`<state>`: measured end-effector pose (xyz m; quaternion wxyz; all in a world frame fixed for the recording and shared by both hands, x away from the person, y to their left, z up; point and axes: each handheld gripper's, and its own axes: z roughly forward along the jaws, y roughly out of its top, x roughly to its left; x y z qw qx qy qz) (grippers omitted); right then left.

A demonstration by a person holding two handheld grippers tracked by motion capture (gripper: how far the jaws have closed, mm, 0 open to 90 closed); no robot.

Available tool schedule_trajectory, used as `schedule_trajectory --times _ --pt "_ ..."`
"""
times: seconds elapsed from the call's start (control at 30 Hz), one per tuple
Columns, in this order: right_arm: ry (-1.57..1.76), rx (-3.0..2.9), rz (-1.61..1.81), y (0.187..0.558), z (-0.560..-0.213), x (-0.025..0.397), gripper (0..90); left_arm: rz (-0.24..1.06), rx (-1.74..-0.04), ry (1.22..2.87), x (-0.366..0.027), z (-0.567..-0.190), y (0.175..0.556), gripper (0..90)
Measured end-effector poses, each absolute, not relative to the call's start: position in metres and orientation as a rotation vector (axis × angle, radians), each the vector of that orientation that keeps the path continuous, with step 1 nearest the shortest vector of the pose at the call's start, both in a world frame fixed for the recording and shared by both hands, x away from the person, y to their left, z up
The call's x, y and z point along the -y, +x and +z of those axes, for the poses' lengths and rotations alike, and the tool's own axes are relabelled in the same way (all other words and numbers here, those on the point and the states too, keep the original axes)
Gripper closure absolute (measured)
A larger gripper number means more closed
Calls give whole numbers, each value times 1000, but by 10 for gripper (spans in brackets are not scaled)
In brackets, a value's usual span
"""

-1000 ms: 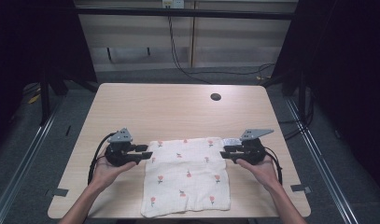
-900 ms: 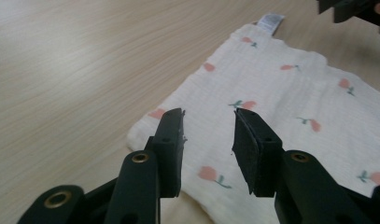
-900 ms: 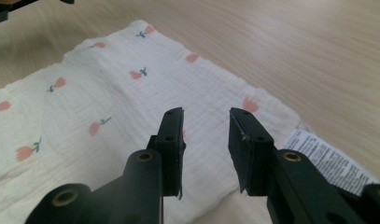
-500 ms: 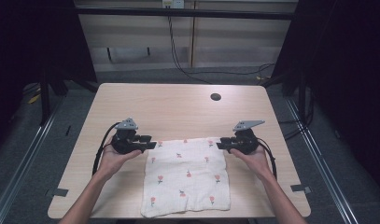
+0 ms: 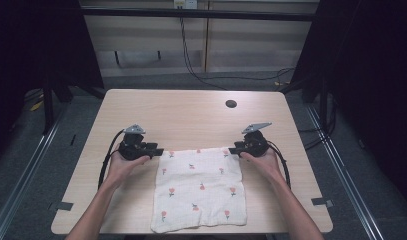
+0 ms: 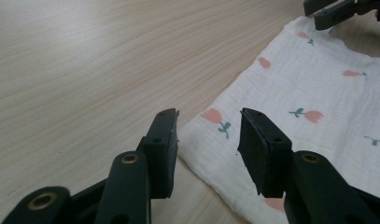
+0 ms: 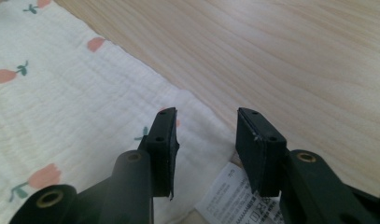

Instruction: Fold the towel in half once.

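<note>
A white tulip-print cloth (image 5: 199,189) lies flat at the near edge of the pale wood table (image 5: 191,117), which stands on dark floor before a cabled wall. The left gripper (image 5: 153,149) and right gripper (image 5: 234,149) sit at its far corners, jaws parted, gripping nothing.

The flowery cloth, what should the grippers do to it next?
Probably shut both on the cloth's far corners. The left gripper and right gripper are open, their fingers straddling the cloth's edge, so nothing is gripped yet.
</note>
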<state>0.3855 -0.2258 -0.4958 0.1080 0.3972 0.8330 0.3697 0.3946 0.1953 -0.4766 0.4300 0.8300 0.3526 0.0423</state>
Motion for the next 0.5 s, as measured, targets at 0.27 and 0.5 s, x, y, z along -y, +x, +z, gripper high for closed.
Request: schedule_trajectory --times 0.27,0.5 --pt "1174 -2437 1066 386 -502 227 524 115 -895 2088 -192 -482 395 533" --pt "1130 -2432 1044 383 -505 220 670 135 -919 2101 -193 -485 399 510"
